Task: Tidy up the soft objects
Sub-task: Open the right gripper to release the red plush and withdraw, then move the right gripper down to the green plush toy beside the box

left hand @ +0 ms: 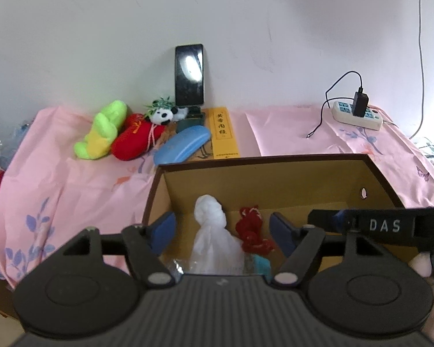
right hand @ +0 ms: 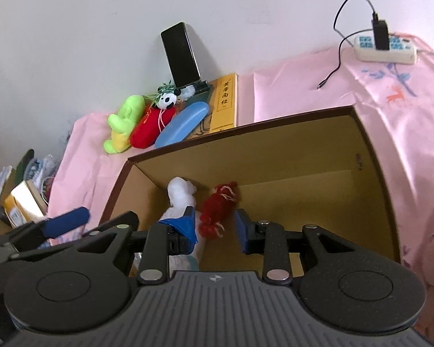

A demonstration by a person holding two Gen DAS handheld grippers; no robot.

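White plush [left hand: 209,225], red yarn toy [left hand: 253,230], cardboard box [left hand: 275,183]

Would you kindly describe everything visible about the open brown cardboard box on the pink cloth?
The open brown cardboard box is rectangular, lidless, with a dark brown rim, tan inner walls and a small oval hole in its right wall. It stands upright on the pink floral cloth. Inside, by the left wall, lie a white fluffy cloth bundle, a red yarn toy and something teal beneath. The blue pads of both grippers hover over it, gripping nothing.
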